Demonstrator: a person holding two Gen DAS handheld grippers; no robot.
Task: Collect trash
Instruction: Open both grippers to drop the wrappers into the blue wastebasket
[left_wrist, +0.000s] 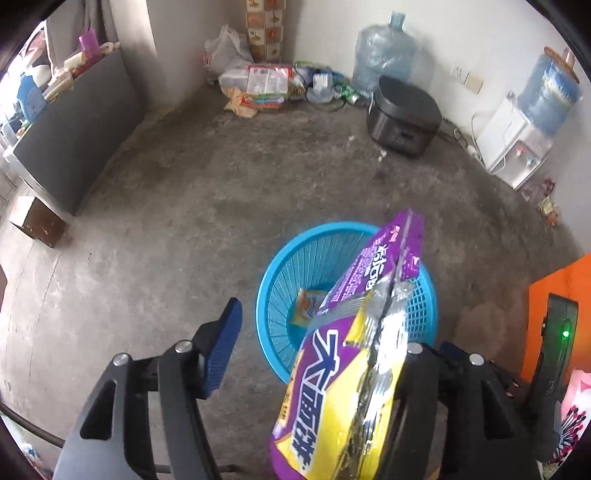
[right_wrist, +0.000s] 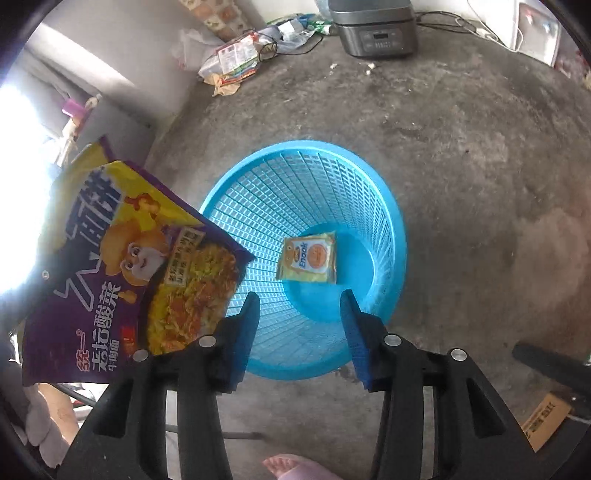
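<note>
Left wrist view first: my left hand-held gripper (left_wrist: 332, 350) has its jaws standing apart, and the purple-and-yellow noodle wrapper (left_wrist: 354, 354) hangs between them, lying against the right-hand finger. The left blue pad (left_wrist: 221, 350) is clear of it, so I read this as released, not pinched. The wrapper's far end pokes out over the blue basket (left_wrist: 280, 295) on the floor, but a good part of it sits nearer me than the rim. If I were doing this drop tidily, I'd push forward a touch so the whole pack hangs above the opening, and maybe tip the gripper so the pack slides off that finger instead of clinging.

Right wrist view: my right hand-held gripper (right_wrist: 299, 325) is open with nothing between the pads, pointing down into the basket (right_wrist: 384, 206). A small yellow snack packet (right_wrist: 308, 256) lies flat on the basket bottom. The noodle wrapper (right_wrist: 122, 266) shows on the left of this view, its corner just reaching the rim, most of it outside. So the risk, as I see it, is that it flops onto the floor beside the basket.

More litter sits far off by the wall (right_wrist: 232, 59) near a dark cooker (right_wrist: 375, 33); that would be next, I guess.
</note>
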